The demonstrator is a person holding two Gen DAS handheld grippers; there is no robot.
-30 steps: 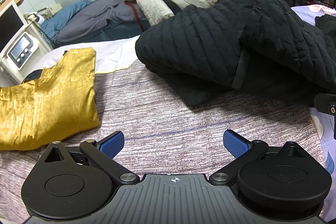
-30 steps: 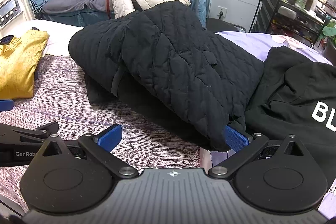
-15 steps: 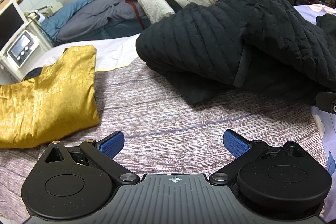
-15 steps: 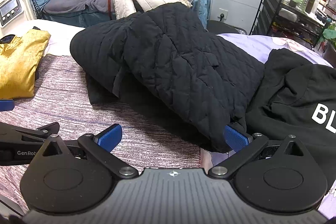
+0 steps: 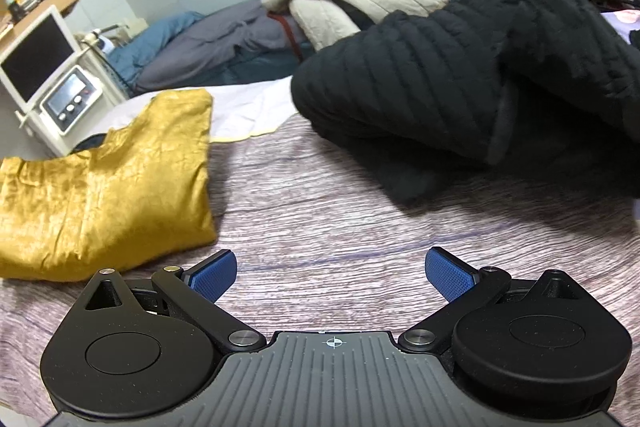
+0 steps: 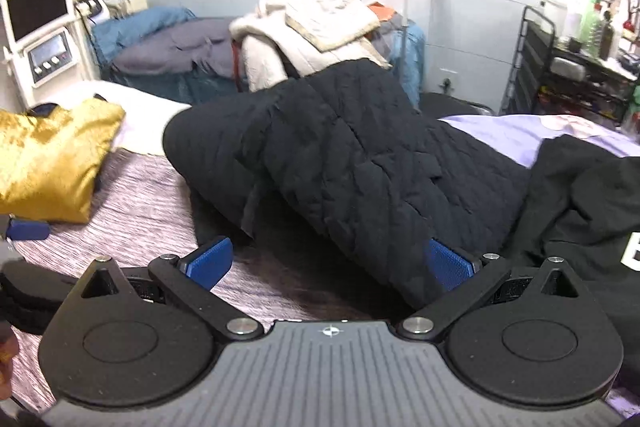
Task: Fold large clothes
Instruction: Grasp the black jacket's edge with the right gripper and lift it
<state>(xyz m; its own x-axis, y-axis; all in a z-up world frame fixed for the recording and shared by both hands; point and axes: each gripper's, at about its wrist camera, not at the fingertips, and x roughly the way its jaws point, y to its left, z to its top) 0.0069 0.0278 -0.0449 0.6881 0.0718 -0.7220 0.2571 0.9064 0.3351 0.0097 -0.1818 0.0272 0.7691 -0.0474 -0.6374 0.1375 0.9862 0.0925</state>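
A black quilted jacket [image 5: 432, 83] lies bunched on the striped purple bedcover [image 5: 320, 227], also in the right wrist view [image 6: 352, 155]. My left gripper [image 5: 332, 273] is open and empty above the bedcover, short of the jacket. My right gripper [image 6: 330, 263] is open, its right blue pad [image 6: 448, 265] beside the jacket's near edge; whether it touches I cannot tell. A folded gold garment [image 5: 100, 183] lies at the left, also in the right wrist view [image 6: 52, 163].
A black sweatshirt with white letters [image 6: 592, 211] lies at the right. A pile of cream and grey clothes [image 6: 312, 31] sits behind. A white machine with a screen [image 5: 44, 75] stands far left. A black wire rack [image 6: 568, 75] stands far right.
Both grippers have tilted up and drawn back slightly, so the room behind shows more. Both stay open. The jacket has not moved.
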